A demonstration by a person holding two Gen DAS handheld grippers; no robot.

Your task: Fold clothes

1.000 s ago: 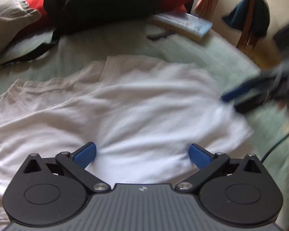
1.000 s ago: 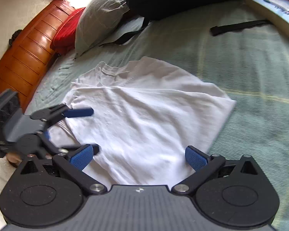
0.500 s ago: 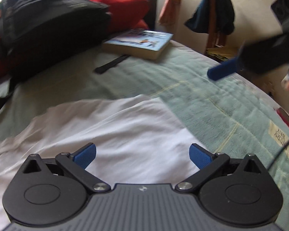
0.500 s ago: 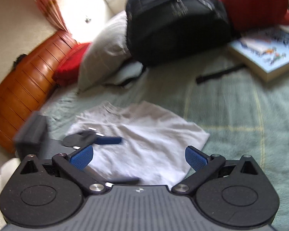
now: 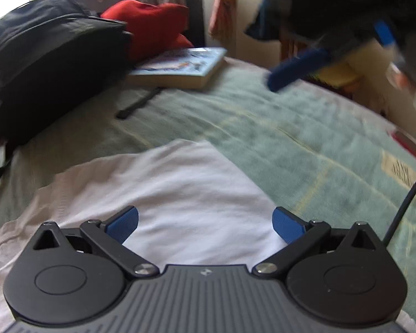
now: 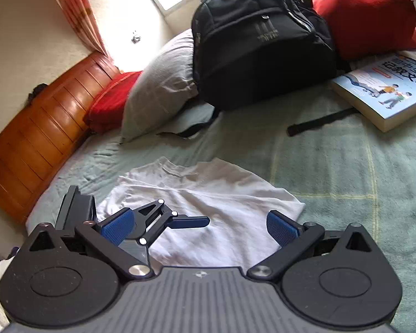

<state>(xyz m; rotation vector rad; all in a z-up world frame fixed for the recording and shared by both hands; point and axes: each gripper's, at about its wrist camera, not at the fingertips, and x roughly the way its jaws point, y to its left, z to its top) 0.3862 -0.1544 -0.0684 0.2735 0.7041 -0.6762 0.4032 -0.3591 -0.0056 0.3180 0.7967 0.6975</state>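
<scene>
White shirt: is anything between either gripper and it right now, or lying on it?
Nothing visible does. The white shirt lies bare on the green bedspread. The left gripper hangs open right over it; the right gripper is open too. The backpack and book sit well beyond it.

Green bed (image 6: 332, 166): white shirt (image 6: 208, 199), backpack (image 6: 258, 44), book (image 6: 388, 88), pillow (image 6: 163, 83).

– What is on the bed (image 6: 332, 172)?
– A big black backpack (image 6: 263, 44). It leans on a grey pillow (image 6: 158, 88).
– And beside it?
– A red cushion (image 6: 366, 14) and a thick book (image 6: 388, 91) with a blue cover. A black strap (image 6: 319, 123) lies flat near the book.
– And behind the pillow?
– A brown wooden headboard (image 6: 38, 127).
</scene>
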